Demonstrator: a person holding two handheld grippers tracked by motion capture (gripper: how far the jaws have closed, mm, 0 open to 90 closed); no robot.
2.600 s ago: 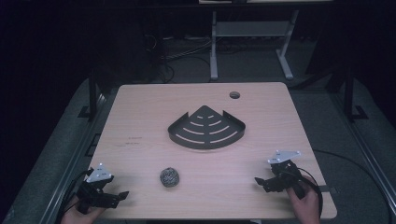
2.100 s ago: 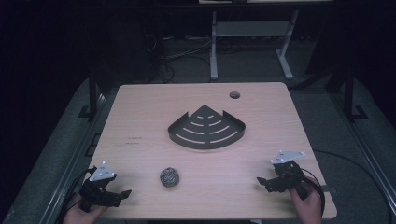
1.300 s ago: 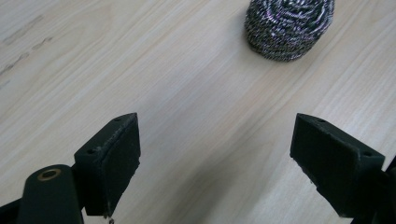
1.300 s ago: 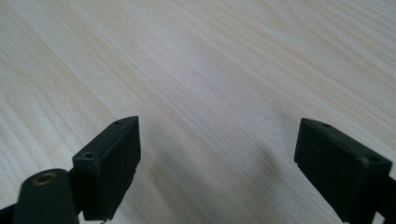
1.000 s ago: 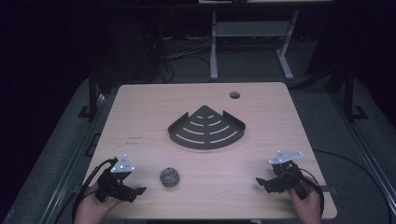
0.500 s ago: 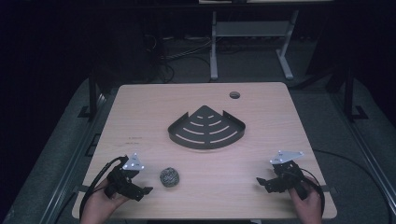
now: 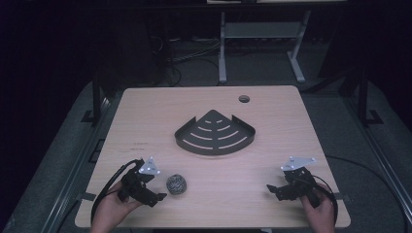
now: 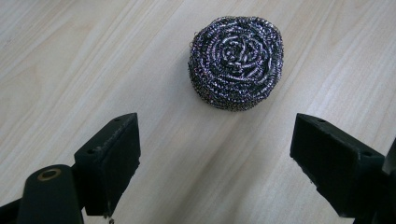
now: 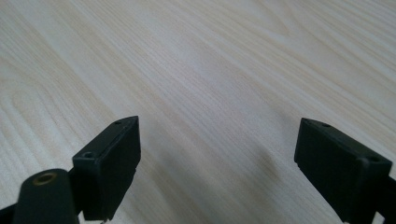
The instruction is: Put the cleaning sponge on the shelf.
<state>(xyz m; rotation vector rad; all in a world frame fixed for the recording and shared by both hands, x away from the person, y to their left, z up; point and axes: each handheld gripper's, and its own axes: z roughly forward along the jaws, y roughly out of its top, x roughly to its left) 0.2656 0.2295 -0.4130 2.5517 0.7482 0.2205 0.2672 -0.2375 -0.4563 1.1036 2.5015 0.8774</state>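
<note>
Currently the steel wool scourer [image 8: 236, 62] lies flat on the table [image 7: 165, 111], near its front-left edge; round coil, face up, no long axis to name. Left gripper [image 7: 156, 190] just beside it, jaws spread wide, scourer ahead of the gap, untouched. Since earlier frames the left gripper has closed in from the table's left corner. Right gripper [image 7: 271, 189] unmoved, jaws spread, over bare wood. Corner rack [image 7: 214, 138] mid-table.
</note>
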